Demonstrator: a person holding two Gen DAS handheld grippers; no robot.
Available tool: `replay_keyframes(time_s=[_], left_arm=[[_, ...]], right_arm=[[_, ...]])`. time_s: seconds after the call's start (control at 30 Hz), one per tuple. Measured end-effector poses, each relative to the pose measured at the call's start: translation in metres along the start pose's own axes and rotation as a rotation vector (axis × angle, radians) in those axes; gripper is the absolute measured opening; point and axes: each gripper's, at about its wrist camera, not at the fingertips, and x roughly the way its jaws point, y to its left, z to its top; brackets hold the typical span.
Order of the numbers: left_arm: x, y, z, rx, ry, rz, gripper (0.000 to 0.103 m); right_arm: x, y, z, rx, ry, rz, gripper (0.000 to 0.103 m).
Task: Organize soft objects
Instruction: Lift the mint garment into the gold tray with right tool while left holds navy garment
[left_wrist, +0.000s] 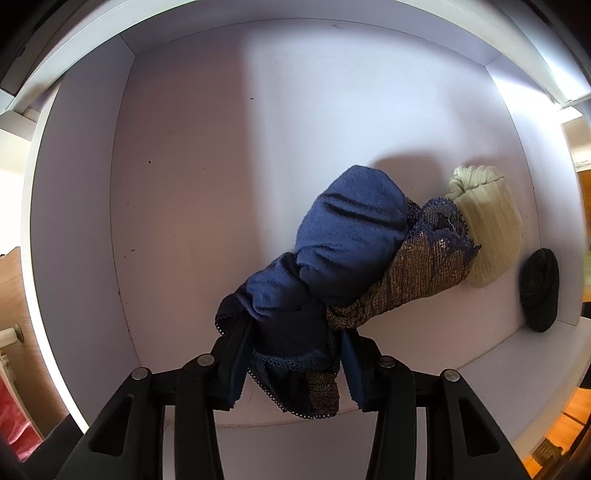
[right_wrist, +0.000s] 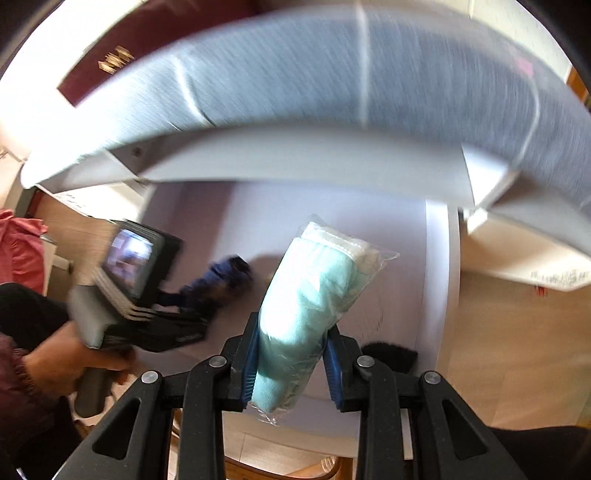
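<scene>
Left gripper (left_wrist: 291, 365) clamps a rolled blue cloth bundle (left_wrist: 332, 254) with lace trim inside a white drawer (left_wrist: 192, 155), touching ribbed cream socks (left_wrist: 487, 225). Right gripper (right_wrist: 290, 363) pinches a plastic-bagged mint cloth (right_wrist: 310, 306) above the drawer.

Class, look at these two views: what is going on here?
A person holding a gripper in each hand is putting soft things into a white drawer. The left gripper is shut on a blue bundle, held inside the drawer beside a cream roll and a black item. The right gripper holds a mint packet over the drawer.
</scene>
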Motion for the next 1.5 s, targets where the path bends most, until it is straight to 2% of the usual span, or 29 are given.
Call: replay_keyframes(time_s=[0.2, 0.33, 0.43, 0.53, 0.67, 0.73, 0.9, 1.03, 1.1, 1.23, 1.4, 1.5], left_arm=[[0.001, 0.0, 0.001, -0.003, -0.001, -0.003, 0.046], [-0.001, 0.0, 0.003, -0.004, -0.001, -0.006, 0.046], [0.0, 0.0, 0.004, -0.007, 0.0, -0.01, 0.046], [0.001, 0.0, 0.004, -0.006, 0.0, -0.011, 0.046], [0.002, 0.001, 0.005, -0.012, 0.0, -0.018, 0.046], [0.004, 0.001, 0.006, -0.016, 0.002, -0.021, 0.046], [0.005, -0.001, 0.006, -0.01, 0.004, -0.016, 0.049], [0.005, 0.001, 0.007, -0.018, 0.003, -0.023, 0.049], [0.005, 0.001, 0.007, -0.023, 0.004, -0.024, 0.049], [0.006, -0.001, 0.007, -0.01, 0.004, -0.013, 0.05], [0.004, -0.004, 0.008, -0.009, 0.003, -0.012, 0.05], [0.005, -0.007, 0.007, -0.008, 0.003, -0.013, 0.05]], right_arm=[[-0.058, 0.03, 0.039, -0.091, -0.152, 0.06, 0.03], [-0.098, 0.046, 0.077, -0.142, -0.26, 0.089, 0.03], [-0.116, 0.05, 0.113, -0.135, -0.323, 0.114, 0.03], [-0.124, 0.053, 0.15, -0.144, -0.368, 0.056, 0.03], [-0.109, 0.052, 0.189, -0.17, -0.348, -0.048, 0.031], [-0.097, 0.051, 0.204, -0.2, -0.303, -0.103, 0.031], [-0.073, 0.046, 0.227, -0.26, -0.255, -0.22, 0.033], [-0.065, 0.036, 0.232, -0.27, -0.206, -0.22, 0.038], [-0.071, 0.033, 0.23, -0.261, -0.224, -0.207, 0.042], [-0.082, 0.027, 0.224, -0.252, -0.244, -0.208, 0.042], [-0.074, 0.041, 0.212, -0.321, -0.22, -0.22, 0.022], [-0.059, 0.043, 0.215, -0.329, -0.189, -0.236, 0.02]])
